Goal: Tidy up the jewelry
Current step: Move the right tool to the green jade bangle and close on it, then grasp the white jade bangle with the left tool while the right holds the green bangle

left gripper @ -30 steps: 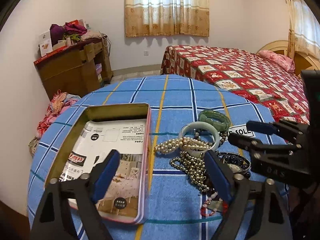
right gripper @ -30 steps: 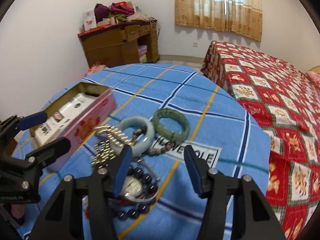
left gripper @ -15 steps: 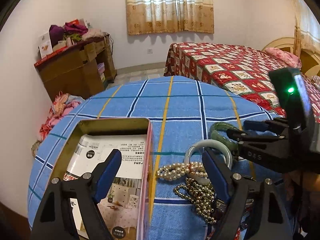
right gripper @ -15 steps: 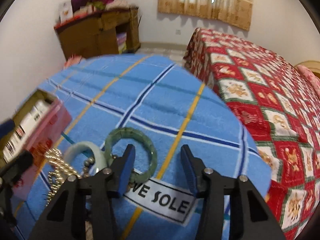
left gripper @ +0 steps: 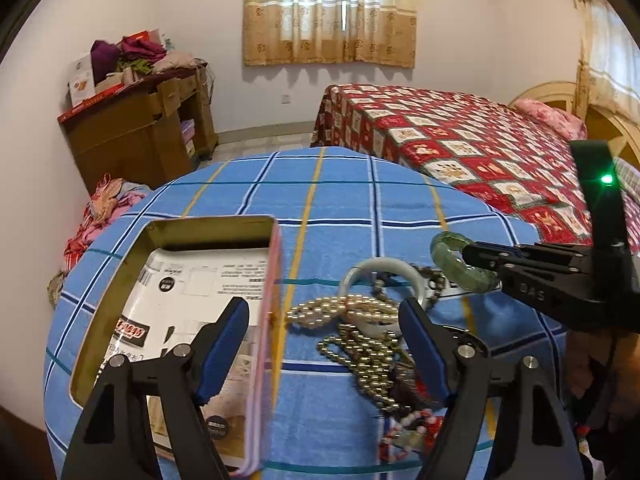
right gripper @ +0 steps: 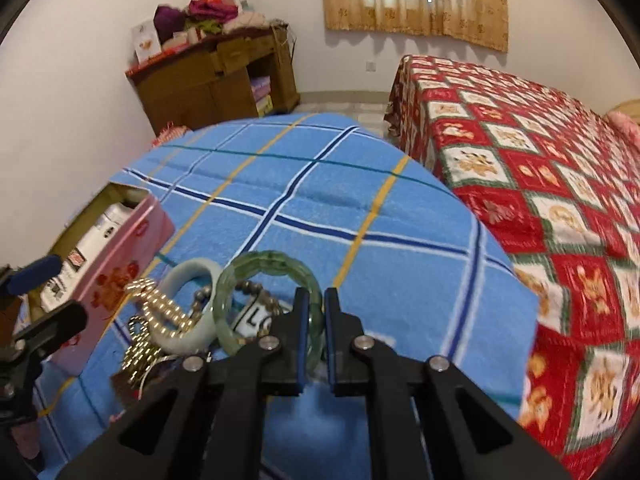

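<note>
My right gripper (right gripper: 316, 296) is shut on the rim of a green bangle (right gripper: 264, 258), which stands tilted off the cloth. From the left wrist view the same bangle (left gripper: 452, 248) hangs from the right gripper (left gripper: 468, 254) at the right. A pale bangle (left gripper: 380, 268), a pearl strand (left gripper: 340, 308), a gold bead chain (left gripper: 368, 360) and a red bead bracelet (left gripper: 408, 432) lie heaped on the blue plaid cloth. My left gripper (left gripper: 324, 312) hovers over the pink tin's (left gripper: 208, 224) right wall and the heap. Its jaws are closing a little, with nothing gripped between them.
The open tin holds a printed leaflet (left gripper: 192, 288). A bed with a red patterned cover (left gripper: 460, 140) stands close behind the round table. A wooden desk piled with clothes (left gripper: 140, 132) is at the back left, and a heap of fabric (left gripper: 104, 208) lies on the floor.
My right gripper moved forward over the green bangle, shut on its rim and tipped it up off the cloth. The left gripper stayed over the tin and heap.
</note>
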Tool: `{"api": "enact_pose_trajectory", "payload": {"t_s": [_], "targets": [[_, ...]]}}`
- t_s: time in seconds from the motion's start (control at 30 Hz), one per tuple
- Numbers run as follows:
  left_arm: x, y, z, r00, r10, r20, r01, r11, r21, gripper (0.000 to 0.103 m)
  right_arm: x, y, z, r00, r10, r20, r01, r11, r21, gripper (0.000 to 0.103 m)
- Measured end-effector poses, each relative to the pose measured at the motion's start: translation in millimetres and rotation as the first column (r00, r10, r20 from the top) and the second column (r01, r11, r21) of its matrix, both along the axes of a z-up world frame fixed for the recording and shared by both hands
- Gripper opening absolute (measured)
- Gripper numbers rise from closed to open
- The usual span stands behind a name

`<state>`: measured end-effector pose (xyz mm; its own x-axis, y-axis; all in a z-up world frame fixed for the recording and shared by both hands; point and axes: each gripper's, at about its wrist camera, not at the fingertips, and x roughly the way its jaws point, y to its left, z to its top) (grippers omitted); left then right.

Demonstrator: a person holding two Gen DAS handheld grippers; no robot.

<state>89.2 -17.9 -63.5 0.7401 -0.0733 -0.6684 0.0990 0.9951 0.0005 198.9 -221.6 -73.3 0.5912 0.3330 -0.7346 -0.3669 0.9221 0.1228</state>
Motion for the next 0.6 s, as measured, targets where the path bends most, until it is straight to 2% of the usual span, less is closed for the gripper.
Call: {"api": "enact_pose_trajectory", "payload": {"t_s": [0.1,0.2,0.33,0.43,0.6], "targets": [[0,-15,1,1.0,-0.029,0.005,0.028,0.999,0.021,0.073,-16,-9,4,1.0,-0.005,0.015,0.005,1.0,0.008,0.01],[4,-29,1,0.998,-0.057,-0.001,0.057,0.998,0.035,0.059,-23,-16,6,1.0,-0.012,0.025,0.012,1.0,0.004,0.01],[15,-47,-2,0.995,-0.1,-0.014,0.1,0.994,0.041,0.05,-28,-25,6,0.998,-0.045,0.042,0.045,0.999,0.001,0.01],[26,-56,-11,0.991,-0.125,-0.047,0.127,0.991,0.038,0.045,-26,-32,6,0.997,-0.06,0.042,0.06,0.998,0.006,0.01],[40,-67,-28,0.985,-0.148,-0.09,0.152,0.987,0.046,0.044,-29,-35,6,0.997,-0.054,0.047,0.053,0.998,0.016,0.01]]}}
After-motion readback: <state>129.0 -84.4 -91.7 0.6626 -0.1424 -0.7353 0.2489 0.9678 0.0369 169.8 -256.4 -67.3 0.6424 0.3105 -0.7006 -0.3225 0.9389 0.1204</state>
